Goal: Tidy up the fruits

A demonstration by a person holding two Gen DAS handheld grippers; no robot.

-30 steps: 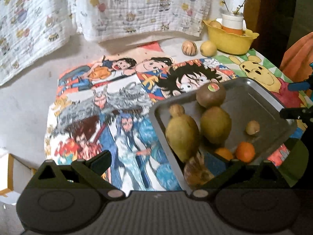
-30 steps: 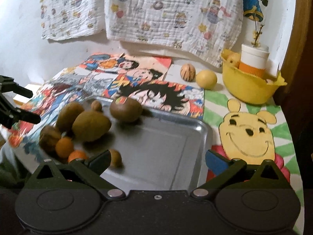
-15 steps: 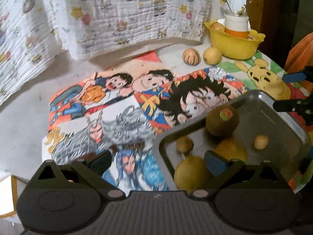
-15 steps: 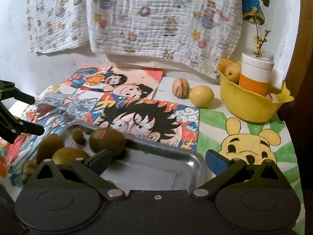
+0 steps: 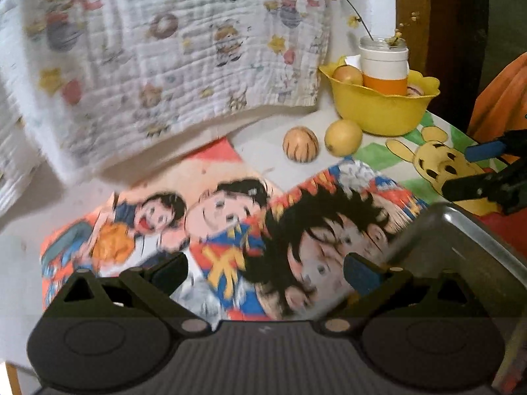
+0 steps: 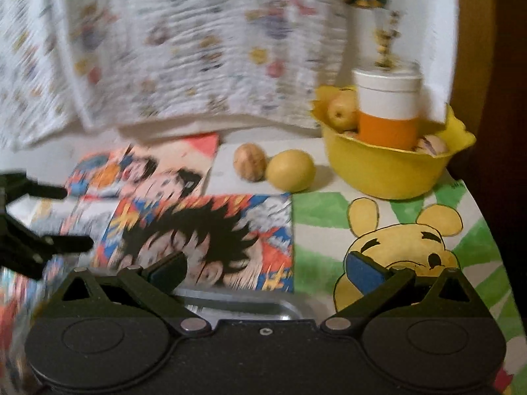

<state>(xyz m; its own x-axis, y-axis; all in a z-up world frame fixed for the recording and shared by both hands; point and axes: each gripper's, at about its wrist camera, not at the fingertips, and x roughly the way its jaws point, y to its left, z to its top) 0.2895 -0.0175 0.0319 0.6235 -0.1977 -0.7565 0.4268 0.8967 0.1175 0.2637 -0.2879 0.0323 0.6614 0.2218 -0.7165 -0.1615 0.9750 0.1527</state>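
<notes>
Hovering with jaws spread and empty, left gripper (image 5: 265, 268) and right gripper (image 6: 266, 268), over metal tray (image 5: 477, 256); striped fruit (image 5: 300, 144) and yellow fruit (image 5: 343, 137) lying loose beside yellow bowl (image 5: 378, 112) toward table's far edge, apparently awaiting sorting.

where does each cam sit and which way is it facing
Left wrist: on the left gripper, low over the comic mats, facing the yellow bowl and hung cloth; its open fingers frame the view, and the right gripper shows at the right edge.
Right wrist: on the right gripper, above the tray edge, facing the same bowl; its fingers are open, and the left gripper shows at the left edge.
Shared: bowl, lemon, striped fruit, tray, mats.
</notes>
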